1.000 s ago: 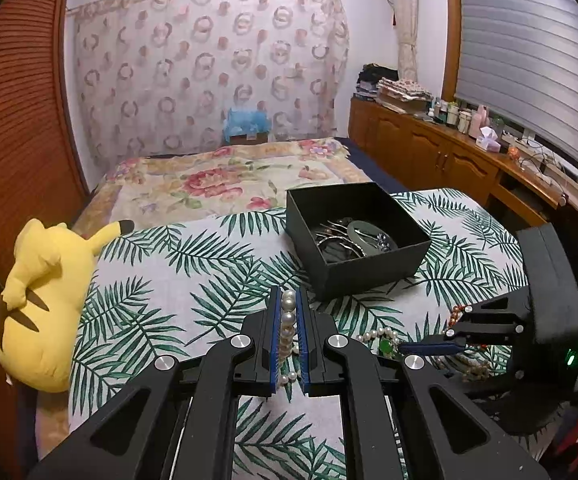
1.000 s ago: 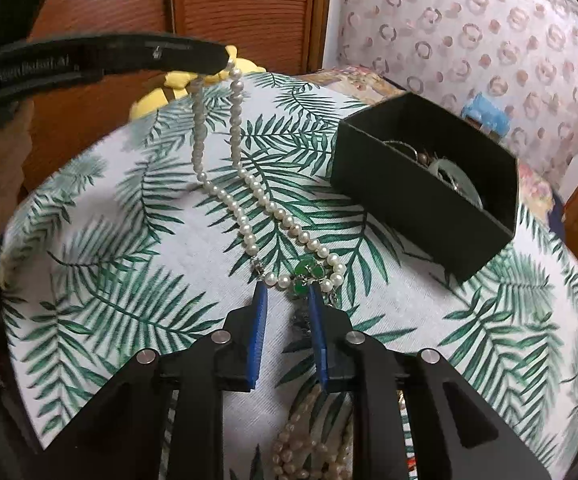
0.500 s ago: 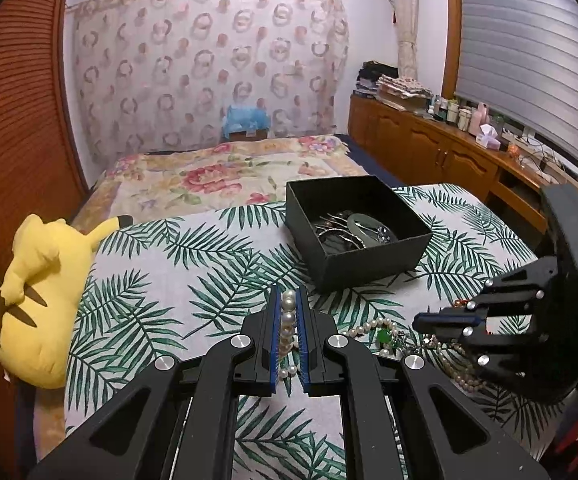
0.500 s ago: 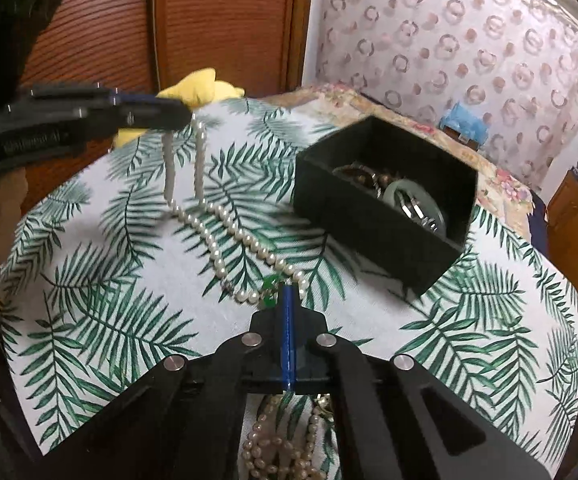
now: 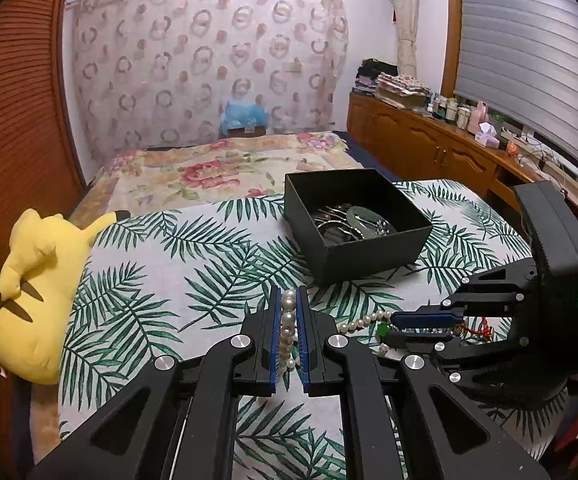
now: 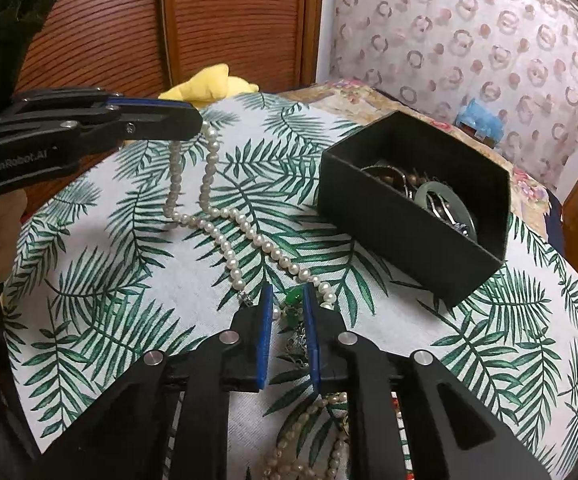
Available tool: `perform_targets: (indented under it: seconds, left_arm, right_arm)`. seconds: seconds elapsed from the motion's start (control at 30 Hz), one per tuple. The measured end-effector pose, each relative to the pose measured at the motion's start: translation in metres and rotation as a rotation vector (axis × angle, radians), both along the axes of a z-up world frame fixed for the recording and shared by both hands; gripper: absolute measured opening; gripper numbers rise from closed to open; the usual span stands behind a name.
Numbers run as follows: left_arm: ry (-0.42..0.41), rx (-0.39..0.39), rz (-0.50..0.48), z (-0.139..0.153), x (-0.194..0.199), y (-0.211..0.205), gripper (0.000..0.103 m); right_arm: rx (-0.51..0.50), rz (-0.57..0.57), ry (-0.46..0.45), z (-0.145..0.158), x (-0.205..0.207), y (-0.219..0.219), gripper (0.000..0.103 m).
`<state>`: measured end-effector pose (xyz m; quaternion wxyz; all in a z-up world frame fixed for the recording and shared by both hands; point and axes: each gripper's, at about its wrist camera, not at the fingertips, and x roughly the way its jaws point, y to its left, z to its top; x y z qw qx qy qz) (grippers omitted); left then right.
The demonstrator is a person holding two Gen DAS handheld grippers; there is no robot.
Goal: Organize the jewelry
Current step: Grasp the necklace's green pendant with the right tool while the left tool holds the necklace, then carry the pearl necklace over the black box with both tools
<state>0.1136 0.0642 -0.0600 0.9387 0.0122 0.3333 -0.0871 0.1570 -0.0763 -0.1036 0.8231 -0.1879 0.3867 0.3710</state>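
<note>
The table, covered by a palm-leaf cloth (image 6: 101,292), carries a black box (image 6: 405,220) toward its far side, part of a pearl necklace (image 6: 229,236) trailing across the middle, and a heap of bead strands (image 6: 309,440) at its near edge.

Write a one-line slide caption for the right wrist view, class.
Left claw lifts one end of a pearl necklace off the palm-print cloth beside the black box.
</note>
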Motion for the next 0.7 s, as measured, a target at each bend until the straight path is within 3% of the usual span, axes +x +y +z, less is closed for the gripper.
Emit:
perform_targets:
  seconds: [0.37, 0.47, 0.7]
  left_arm:
    - [0.009, -0.008, -0.006, -0.005, 0.000, 0.001, 0.007]
    - [0.006, -0.009, -0.006, -0.004, -0.001, 0.001, 0.007]
    - [-0.017, -0.022, -0.021, 0.007, -0.001, -0.005, 0.007]
  right_arm:
    - [-0.090, -0.027, 0.024, -0.006, 0.015, 0.018, 0.013]
    - [-0.030, -0.037, 0.015, 0.005, 0.013, 0.009, 0.013]
    - [0.132, -0.051, -0.051, 0.063, 0.005, -0.024, 0.013]
